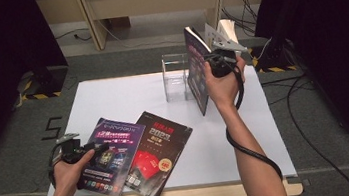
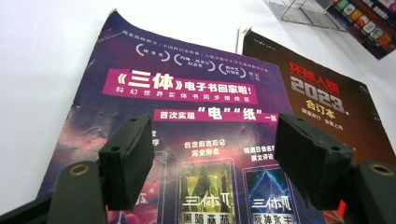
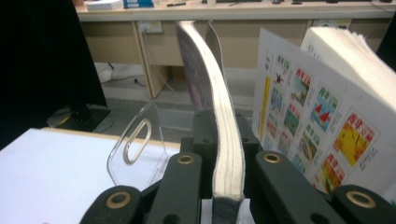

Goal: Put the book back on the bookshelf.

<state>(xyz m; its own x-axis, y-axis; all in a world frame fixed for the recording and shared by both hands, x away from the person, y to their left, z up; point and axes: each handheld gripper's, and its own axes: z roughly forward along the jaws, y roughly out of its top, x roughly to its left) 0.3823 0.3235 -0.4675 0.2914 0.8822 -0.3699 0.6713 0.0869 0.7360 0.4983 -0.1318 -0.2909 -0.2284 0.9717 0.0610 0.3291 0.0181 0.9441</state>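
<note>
Jaws clamped from both sides, our right gripper [image 1: 213, 66] grasps a thick magazine [image 1: 197, 67] by a wad of its pages and holds it upright above the far side of the white table [image 1: 132, 95]. From the right gripper view, the two black jaws press on the curved block of pages [image 3: 219, 126] — part of the magazine has fanned away to the right, showing an open page of small coloured pictures [image 3: 322, 135]. Its lower edge hangs just beside a clear acrylic stand [image 1: 176, 76], which sits on the far part of the table; whether the two touch, we cannot tell.

Our left gripper [image 1: 102, 148] rests low at the near left, its jaws released and set wide apart over a purple science-fiction magazine [image 1: 108, 154] lying flat on the table. From the left gripper view, the pads [image 2: 128, 158] stand clear on either side of the cover's lower half, gripping nothing. Beside it on the right lies a dark brown 2023 bound volume [image 1: 159, 153], also flat — its left edge appears tucked against the purple cover, its near corner reaching the table's front edge.
</note>
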